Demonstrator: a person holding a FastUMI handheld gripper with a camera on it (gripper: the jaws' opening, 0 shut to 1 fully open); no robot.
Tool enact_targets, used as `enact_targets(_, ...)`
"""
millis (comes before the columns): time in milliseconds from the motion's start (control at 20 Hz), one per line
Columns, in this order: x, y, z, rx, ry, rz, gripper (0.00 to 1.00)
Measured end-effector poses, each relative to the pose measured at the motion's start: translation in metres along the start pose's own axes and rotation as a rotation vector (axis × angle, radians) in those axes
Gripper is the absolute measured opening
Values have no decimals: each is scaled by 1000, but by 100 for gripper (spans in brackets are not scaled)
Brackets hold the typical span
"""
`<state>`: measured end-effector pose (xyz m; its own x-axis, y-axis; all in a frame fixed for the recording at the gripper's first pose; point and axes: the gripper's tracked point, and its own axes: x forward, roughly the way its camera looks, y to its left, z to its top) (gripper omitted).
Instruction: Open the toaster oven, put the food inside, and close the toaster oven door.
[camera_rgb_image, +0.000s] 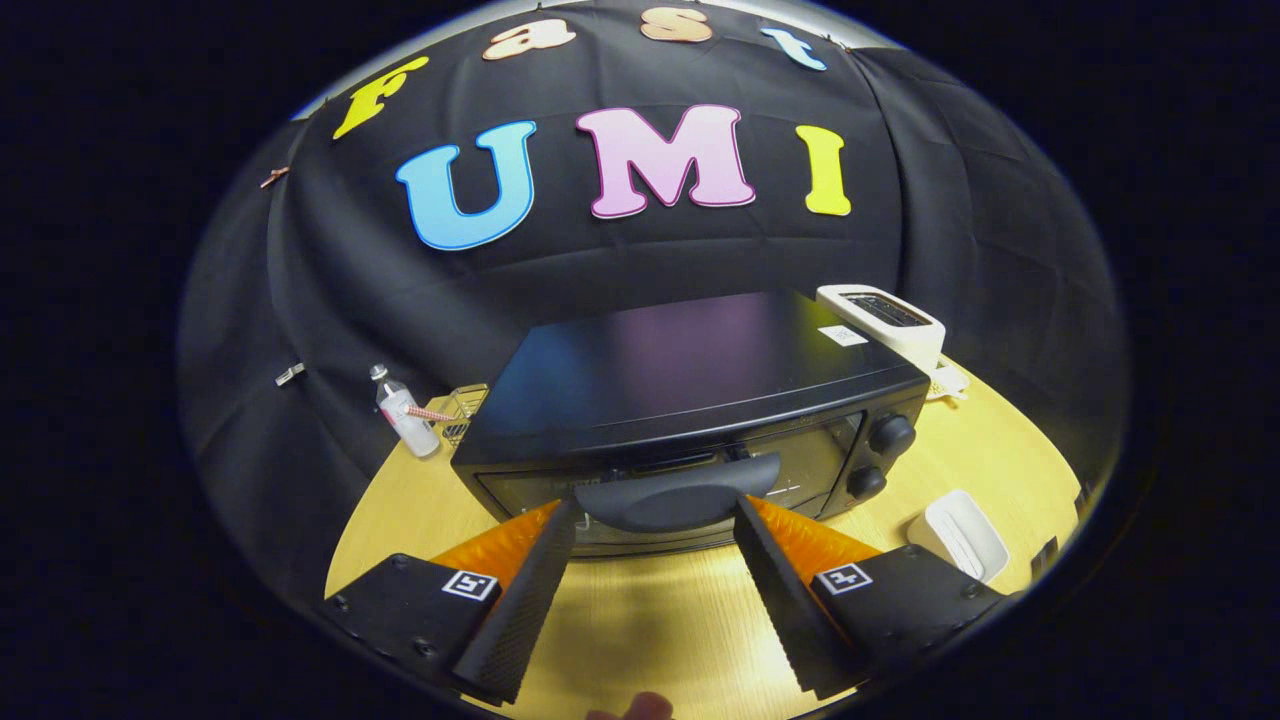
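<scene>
Your gripper (655, 510) spread wide, fingers either side of oven handle (678, 492), holding nothing. Toaster oven (690, 400) sits middle of frame on table (650, 620), door shut. Bottle (405, 412) left, white toaster (885, 318) upper right.

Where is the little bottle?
The bottle stands on the table just left of the oven, beside a wire basket, beyond the open gripper.

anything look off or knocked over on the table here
Only the small bottle left of the toaster oven leans rather than standing upright. The oven door looks shut, and the gripper has its jaws open around the door handle.
</scene>
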<state>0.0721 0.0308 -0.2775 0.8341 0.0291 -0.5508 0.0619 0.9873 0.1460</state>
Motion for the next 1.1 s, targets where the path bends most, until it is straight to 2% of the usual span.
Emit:
enact_targets(250,-29,7,28,-36,-68,-9,99)
enact_targets(750,-106,46,146,-223,-314,39,99)
enact_targets(1100,-160,49,206,-243,-455,73,97)
